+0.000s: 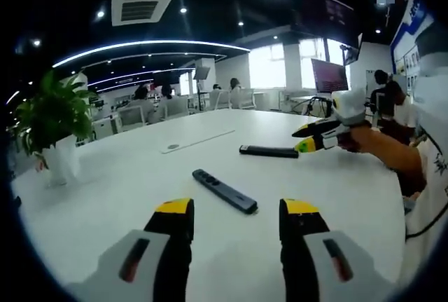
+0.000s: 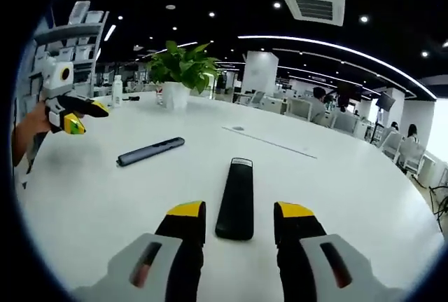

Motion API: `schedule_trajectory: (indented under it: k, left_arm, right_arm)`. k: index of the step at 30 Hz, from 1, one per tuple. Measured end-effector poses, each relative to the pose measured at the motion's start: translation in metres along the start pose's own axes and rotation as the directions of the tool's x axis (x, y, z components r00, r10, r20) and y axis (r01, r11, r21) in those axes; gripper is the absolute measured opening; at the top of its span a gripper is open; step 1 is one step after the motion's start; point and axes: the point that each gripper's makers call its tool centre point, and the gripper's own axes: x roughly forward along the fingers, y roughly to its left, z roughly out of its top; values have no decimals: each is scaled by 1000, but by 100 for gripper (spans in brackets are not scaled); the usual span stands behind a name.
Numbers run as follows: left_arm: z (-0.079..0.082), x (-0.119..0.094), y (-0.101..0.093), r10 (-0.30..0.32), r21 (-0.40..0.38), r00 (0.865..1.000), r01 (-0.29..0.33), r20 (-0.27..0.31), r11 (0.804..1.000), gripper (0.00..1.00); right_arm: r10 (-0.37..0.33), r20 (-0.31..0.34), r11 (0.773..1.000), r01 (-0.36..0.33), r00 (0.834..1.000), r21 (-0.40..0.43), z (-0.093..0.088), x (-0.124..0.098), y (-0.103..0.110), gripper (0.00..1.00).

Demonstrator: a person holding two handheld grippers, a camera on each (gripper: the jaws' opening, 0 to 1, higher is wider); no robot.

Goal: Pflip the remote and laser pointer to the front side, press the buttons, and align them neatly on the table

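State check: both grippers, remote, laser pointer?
left gripper: open, empty, above the table
right gripper: open, empty, fingers either side of the remote's near end
remote: flat on table, plain side up
laser pointer: flat on table, buttons up, apart from the remote

A potted green plant (image 2: 183, 71) in a white pot stands near the far edge of the white table (image 2: 336, 190). A clear bottle (image 2: 117, 92) stands along that same edge, apart from the plant. A flush round cover (image 1: 173, 147) sits mid-table.
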Motion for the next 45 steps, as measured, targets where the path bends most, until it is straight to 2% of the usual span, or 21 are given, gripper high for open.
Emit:
schedule_trajectory:
  k: [2, 5, 10, 14, 20, 26, 29, 32, 45]
  left_arm:
    - [0, 1, 1, 1, -8, 1000, -1, -2, 1000, 50]
    - [6, 4, 0, -8, 3, 1000, 8, 9, 1000, 50]
    - [12, 8, -7, -44, 34, 999, 43, 16, 999, 51]
    - [11, 15, -11, -57, 51, 998, 57, 2, 997, 50]
    - [11, 16, -10, -55, 47, 998, 55, 4, 997, 50]
    - [5, 18, -11, -56, 49, 998, 57, -15, 997, 50]
    - [4, 19, -12, -63, 51, 998, 64, -20, 997, 50]
    - [6, 19, -12, -59, 42, 998, 59, -11, 997, 50]
    - [-1, 19, -13, -70, 46, 997, 71, -29, 996, 49]
  right_arm:
    - [6, -4, 999, -5, 1000, 53, -4, 0, -1, 40]
    - [5, 11, 998, -6, 1000, 58, -1, -2, -3, 40]
    - [7, -7, 999, -6, 1000, 48, -6, -1, -2, 40]
    - [6, -33, 1000, -6, 999, 8, -11, 4, 3, 41]
    - [16, -60, 1000, -16, 998, 5, -15, 9, 7, 41]
    - [34, -101, 998, -29, 994, 50, -24, 12, 7, 41]
    - [33, -100, 998, -28, 994, 57, -23, 13, 7, 41]
    - [50, -100, 991, -37, 994, 127, -25, 14, 7, 41]
    - [48, -77, 990, -37, 996, 139, -25, 17, 7, 38]
